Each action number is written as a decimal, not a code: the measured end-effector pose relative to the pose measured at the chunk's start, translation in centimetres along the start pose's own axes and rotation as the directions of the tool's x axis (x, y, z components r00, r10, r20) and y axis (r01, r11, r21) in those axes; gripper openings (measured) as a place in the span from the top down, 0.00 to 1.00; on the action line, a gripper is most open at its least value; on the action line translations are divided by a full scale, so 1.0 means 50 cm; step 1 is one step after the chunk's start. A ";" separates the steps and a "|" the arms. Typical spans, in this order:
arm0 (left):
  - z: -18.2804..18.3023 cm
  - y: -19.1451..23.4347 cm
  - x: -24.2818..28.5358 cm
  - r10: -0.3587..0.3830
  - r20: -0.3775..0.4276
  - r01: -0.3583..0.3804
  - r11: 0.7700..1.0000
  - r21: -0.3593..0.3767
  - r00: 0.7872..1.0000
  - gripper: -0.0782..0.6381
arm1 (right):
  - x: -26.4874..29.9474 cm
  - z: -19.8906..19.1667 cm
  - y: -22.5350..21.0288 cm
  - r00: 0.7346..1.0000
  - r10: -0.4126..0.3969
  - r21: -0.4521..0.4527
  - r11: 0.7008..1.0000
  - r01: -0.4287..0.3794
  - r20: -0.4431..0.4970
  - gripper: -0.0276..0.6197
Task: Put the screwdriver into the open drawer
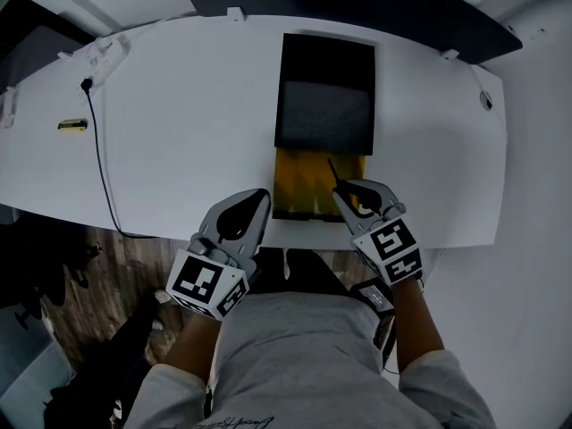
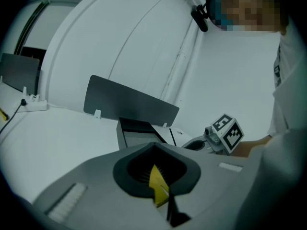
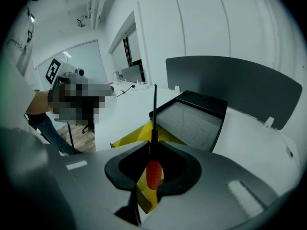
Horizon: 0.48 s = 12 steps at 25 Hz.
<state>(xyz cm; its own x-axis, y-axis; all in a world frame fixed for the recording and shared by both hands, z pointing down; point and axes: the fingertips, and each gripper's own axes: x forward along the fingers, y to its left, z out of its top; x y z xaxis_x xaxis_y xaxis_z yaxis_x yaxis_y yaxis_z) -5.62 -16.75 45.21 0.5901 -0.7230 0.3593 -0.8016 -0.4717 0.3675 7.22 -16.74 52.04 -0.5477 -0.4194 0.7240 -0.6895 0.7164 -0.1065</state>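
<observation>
On the white table, the yellow drawer stands open.

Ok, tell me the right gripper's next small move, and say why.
Probably ease the right gripper forward-left and down, then let go. It is shut on the screwdriver, held at the front right corner of the open yellow drawer, not yet inside it.

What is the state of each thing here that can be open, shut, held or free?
drawer: open, pulled out toward the person, its yellow inside showing.
screwdriver: held at its red handle, its shaft sticking out past the jaws, not yet in the drawer.
right gripper: jaws shut on the screwdriver, near the drawer's front right corner.
left gripper: jaws together, nothing between them.
</observation>
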 end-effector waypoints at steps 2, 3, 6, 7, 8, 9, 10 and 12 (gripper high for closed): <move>-0.007 0.006 0.003 0.001 -0.003 -0.001 1.000 -0.001 1.000 0.89 | 0.011 -0.011 -0.003 1.000 -0.001 -0.008 1.000 0.001 -0.025 0.83; -0.011 0.009 0.004 0.001 -0.005 -0.001 1.000 -0.001 1.000 0.89 | 0.016 -0.015 -0.003 0.999 0.000 -0.010 1.000 -0.001 -0.035 0.83; -0.019 0.017 0.008 0.007 -0.013 -0.007 1.000 -0.011 1.000 0.89 | 0.032 -0.027 -0.005 0.998 0.008 -0.018 1.000 -0.009 -0.062 0.83; -0.021 0.020 0.009 0.008 -0.016 -0.009 1.000 -0.016 1.000 0.89 | 0.037 -0.032 -0.006 0.997 0.010 -0.022 1.000 -0.011 -0.073 0.83; -0.023 0.022 0.010 0.009 -0.018 -0.010 1.000 -0.020 1.000 0.89 | 0.042 -0.037 -0.006 0.996 0.010 -0.026 1.000 -0.012 -0.085 0.83; -0.025 0.025 0.011 0.009 -0.020 -0.010 1.000 -0.022 1.000 0.89 | 0.047 -0.041 -0.007 0.995 0.009 -0.031 0.999 -0.012 -0.098 0.83; -0.027 0.028 0.012 0.009 -0.022 -0.009 1.000 -0.023 1.000 0.89 | 0.053 -0.046 -0.008 0.994 0.008 -0.037 0.999 -0.012 -0.111 0.83; -0.031 0.033 0.013 0.009 -0.025 -0.009 1.000 -0.023 1.000 0.89 | 0.063 -0.053 -0.009 0.991 0.006 -0.048 0.999 -0.013 -0.135 0.83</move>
<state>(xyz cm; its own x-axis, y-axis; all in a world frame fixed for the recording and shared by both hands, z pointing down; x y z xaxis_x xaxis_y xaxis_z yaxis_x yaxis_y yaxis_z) -6.40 -17.20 47.38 0.5853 -0.7144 0.3834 -0.8045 -0.4530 0.3841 7.06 -16.89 56.19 -0.4831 -0.3358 0.8086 -0.6587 0.7479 -0.0829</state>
